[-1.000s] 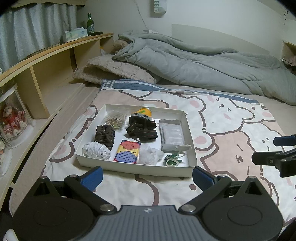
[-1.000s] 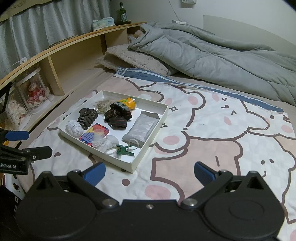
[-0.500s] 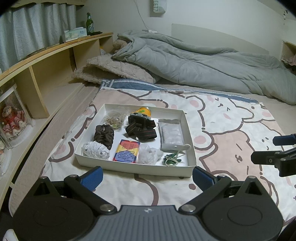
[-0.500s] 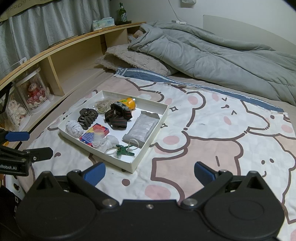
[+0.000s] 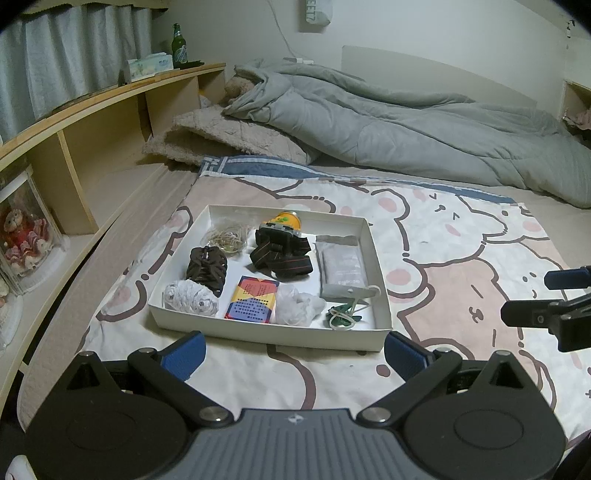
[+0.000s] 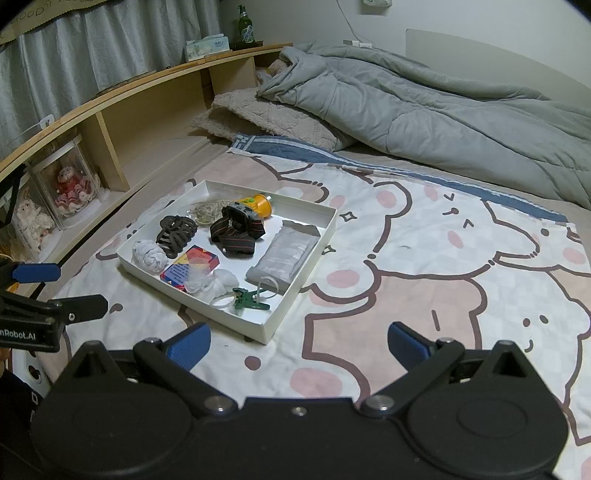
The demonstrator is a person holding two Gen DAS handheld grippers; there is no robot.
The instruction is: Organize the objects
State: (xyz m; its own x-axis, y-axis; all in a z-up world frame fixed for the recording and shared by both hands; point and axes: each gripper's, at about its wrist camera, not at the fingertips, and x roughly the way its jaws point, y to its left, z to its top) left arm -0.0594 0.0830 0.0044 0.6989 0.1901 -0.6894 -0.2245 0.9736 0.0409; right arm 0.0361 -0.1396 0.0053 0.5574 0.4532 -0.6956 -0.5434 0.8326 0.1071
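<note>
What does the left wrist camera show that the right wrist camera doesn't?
Only the left wrist view shows the right gripper, open at the right edge, and a wall niche far right. Only the right wrist view shows the left gripper, open at its left edge, and a white figurine beside the doll case. Both share the white tray, headlamp, green clip, grey duvet and green bottle.

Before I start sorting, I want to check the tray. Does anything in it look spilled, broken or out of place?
Nothing stands out. The white tray lies flat on the bed cover, and its things, such as the headlamp, the grey pouch and the green clip, all lie inside its walls. Both grippers are open and empty.
</note>
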